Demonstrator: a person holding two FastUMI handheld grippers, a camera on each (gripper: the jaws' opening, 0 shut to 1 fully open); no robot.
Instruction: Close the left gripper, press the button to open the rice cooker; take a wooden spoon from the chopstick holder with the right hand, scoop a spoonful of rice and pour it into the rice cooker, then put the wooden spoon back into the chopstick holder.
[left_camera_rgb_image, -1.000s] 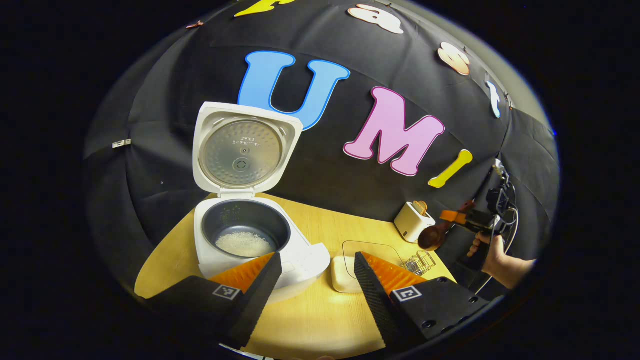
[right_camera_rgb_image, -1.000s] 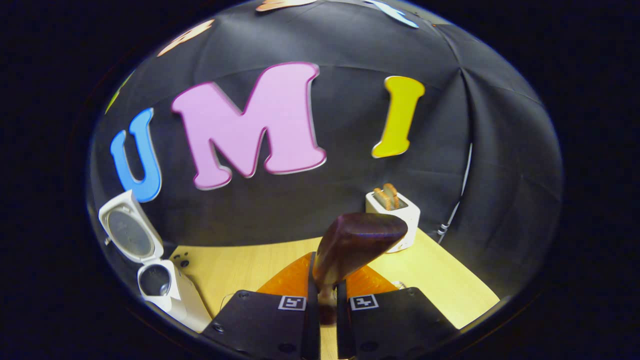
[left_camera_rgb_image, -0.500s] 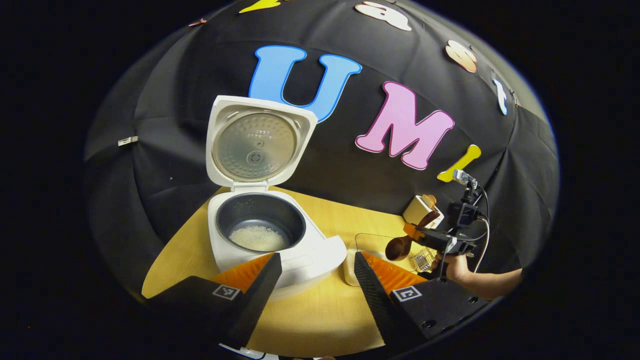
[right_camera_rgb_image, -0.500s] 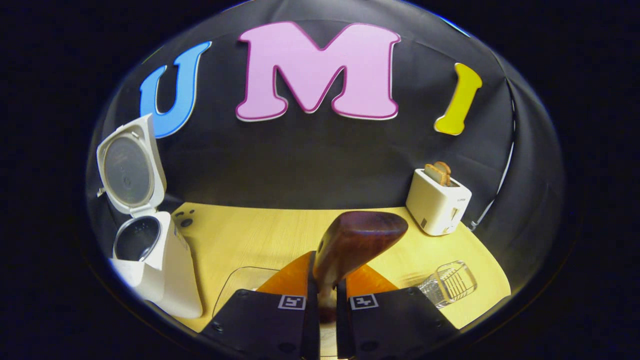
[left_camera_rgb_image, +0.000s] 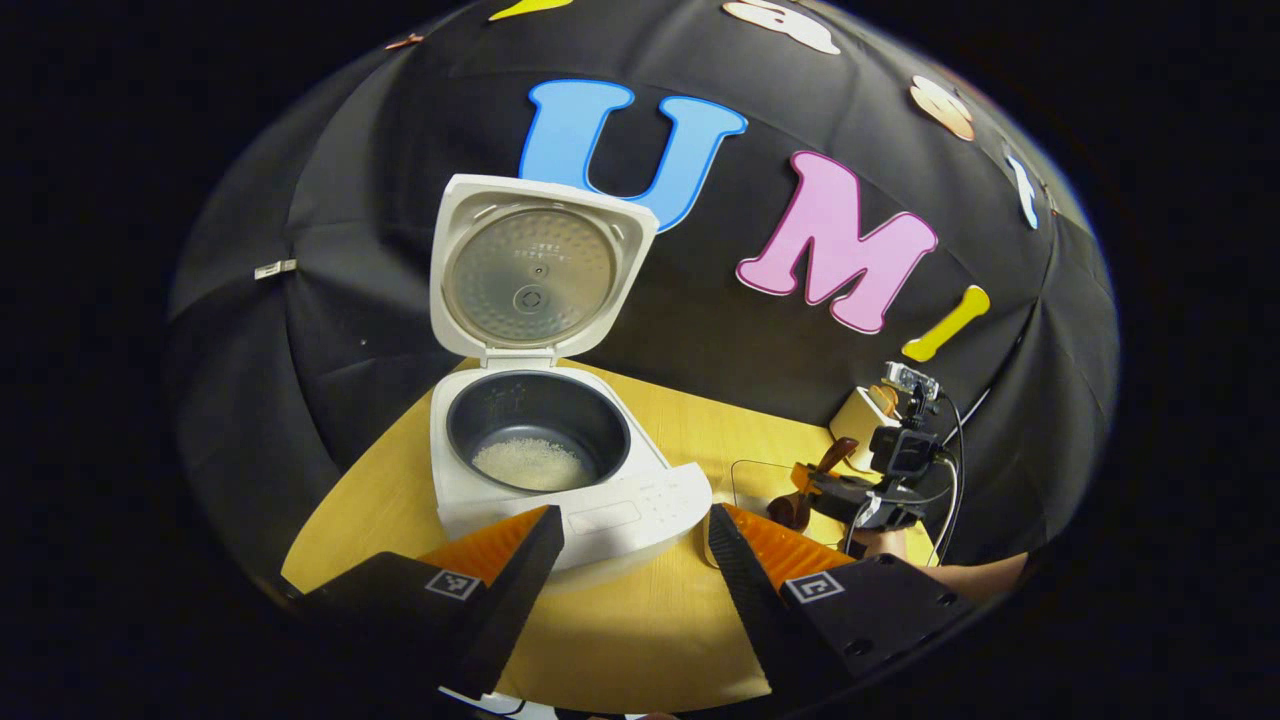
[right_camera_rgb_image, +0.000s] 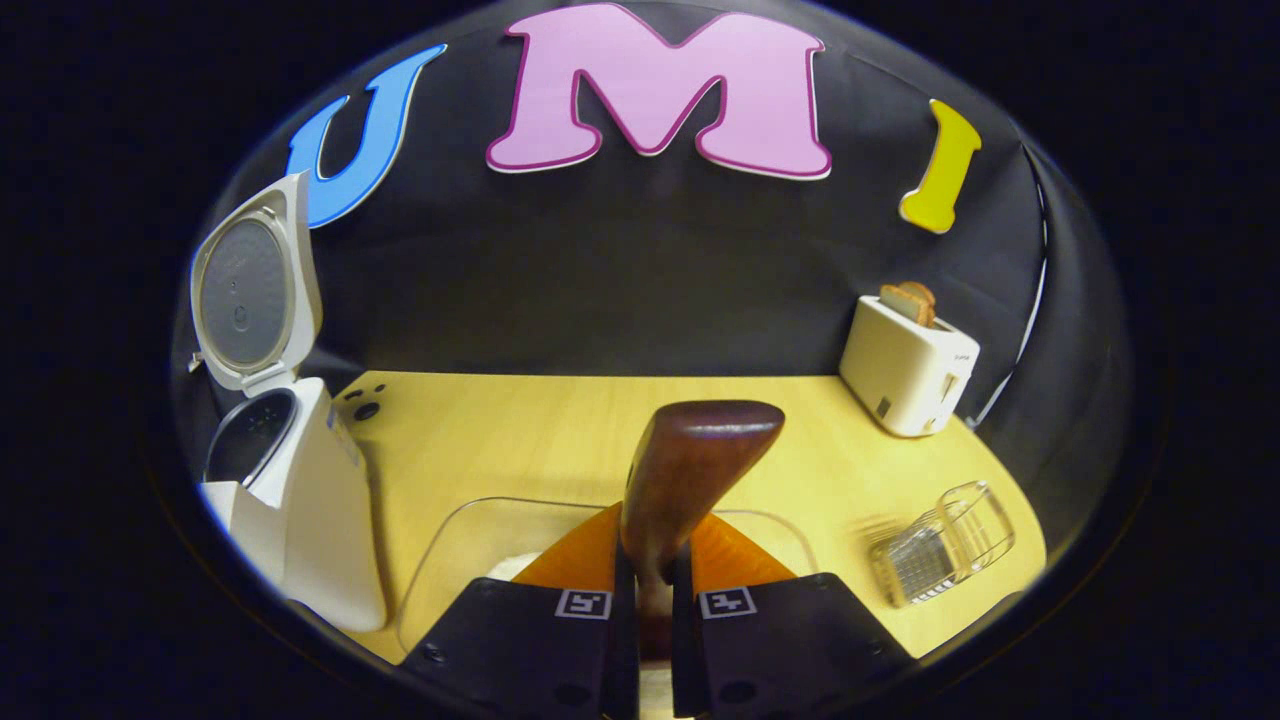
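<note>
You have one rice cooker, one wooden spoon, one toaster; one clear tray, one clear holder. You hold two grippers.

Left gripper: two wedge fingers with ribbed inner faces, black housings at 7 and 5 o'clock, each bearing a square white fiducial tag, round screw holes on the 5 o'clock housing. Right gripper: same black housings, paired square tags either side of centre, screw holes at 6 o'clock. In the left gripper view, at 4 o'clock, it carries a stacked camera block on top with black cables looping off; a bare hand and forearm under it.
</note>
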